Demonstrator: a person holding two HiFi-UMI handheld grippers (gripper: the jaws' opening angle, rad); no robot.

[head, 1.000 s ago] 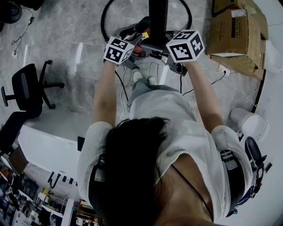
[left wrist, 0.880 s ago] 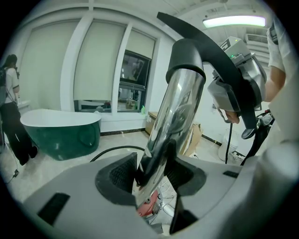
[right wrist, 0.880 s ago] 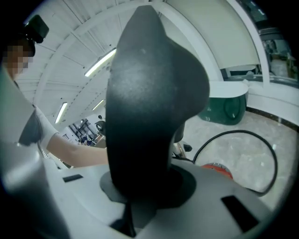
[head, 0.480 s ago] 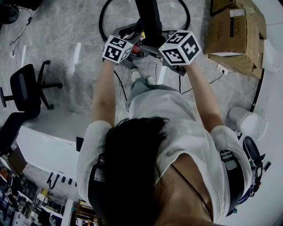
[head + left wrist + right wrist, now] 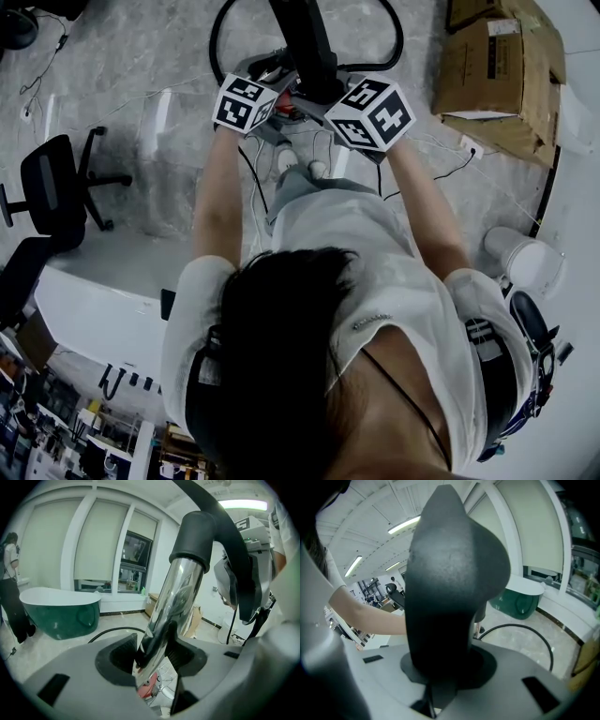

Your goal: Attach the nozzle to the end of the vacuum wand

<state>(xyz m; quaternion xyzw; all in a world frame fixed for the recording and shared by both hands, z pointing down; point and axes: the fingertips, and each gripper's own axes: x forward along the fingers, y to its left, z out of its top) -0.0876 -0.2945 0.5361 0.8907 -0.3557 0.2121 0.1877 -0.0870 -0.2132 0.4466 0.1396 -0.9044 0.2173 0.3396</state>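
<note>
Shiny chrome wand, tilted; matte black nozzle.

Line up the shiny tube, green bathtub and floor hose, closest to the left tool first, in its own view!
1. Shiny tube, gripped in the left tool.
2. Floor hose, low on the floor, just behind.
3. Green bathtub, far off at the left.

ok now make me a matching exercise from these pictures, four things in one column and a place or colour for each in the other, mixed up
Things:
1 chrome wand
2 black vacuum part
3 bathtub
4 cardboard boxes

Place or colour:
a green with a white rim
b on the floor, top right of the head view
c gripped in the left tongs
d gripped in the right tongs

Pairs: 1-c, 2-d, 3-a, 4-b
</note>
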